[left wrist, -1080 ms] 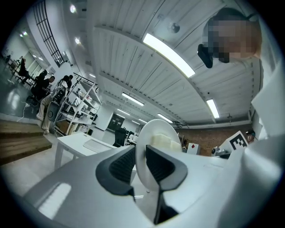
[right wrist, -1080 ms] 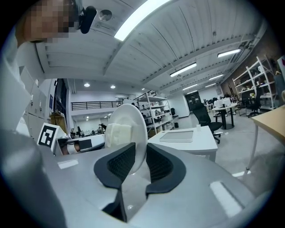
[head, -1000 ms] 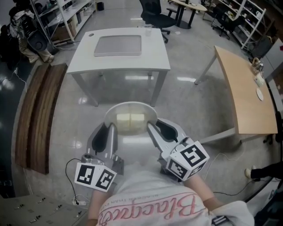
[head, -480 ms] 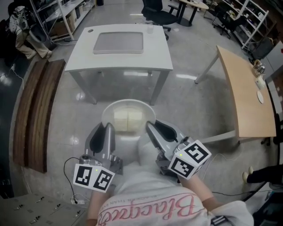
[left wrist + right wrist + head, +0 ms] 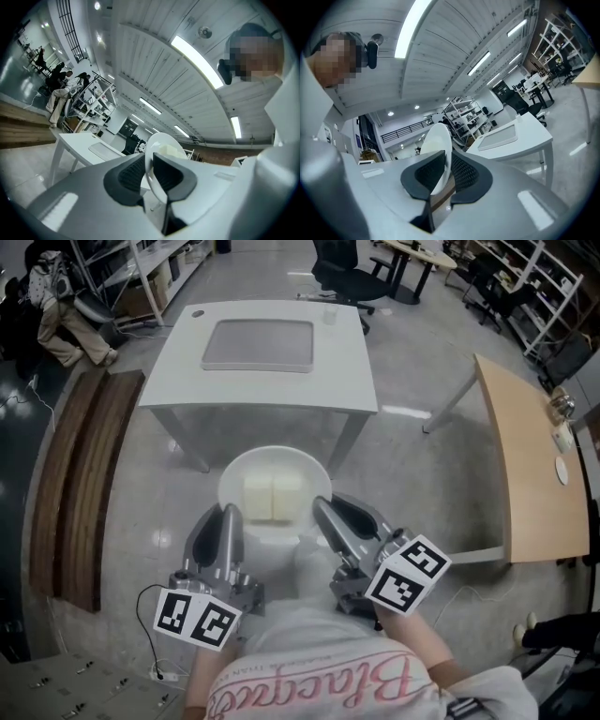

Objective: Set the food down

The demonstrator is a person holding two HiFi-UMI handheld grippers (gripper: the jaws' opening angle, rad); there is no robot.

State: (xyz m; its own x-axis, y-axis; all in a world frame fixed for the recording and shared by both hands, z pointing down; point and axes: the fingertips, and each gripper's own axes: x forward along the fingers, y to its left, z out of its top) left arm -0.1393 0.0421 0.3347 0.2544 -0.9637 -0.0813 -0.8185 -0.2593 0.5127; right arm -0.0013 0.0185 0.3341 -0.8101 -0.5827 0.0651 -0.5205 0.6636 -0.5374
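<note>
A white plate [image 5: 236, 486] is held level above the floor, in front of my body, with two pale yellow food blocks [image 5: 273, 496] on it. My left gripper [image 5: 230, 518] is shut on the plate's left near rim, and my right gripper [image 5: 320, 513] is shut on its right near rim. In the left gripper view the plate [image 5: 154, 145] stands edge-on between the jaws of the left gripper [image 5: 149, 169], with the food [image 5: 171, 151] showing behind. In the right gripper view the plate [image 5: 438, 140] is clamped the same way by the right gripper [image 5: 446, 173].
A white table [image 5: 349, 362] with a grey tray [image 5: 258, 345] and a small cup [image 5: 329, 315] stands just ahead. A wooden bench [image 5: 80, 479] lies at the left, a wooden-topped table [image 5: 525, 465] at the right. Shelves and office chairs stand farther back.
The plate and both grippers have stayed together in front of me while the white table has drawn a little nearer and lower in view. Both grips are unchanged.
</note>
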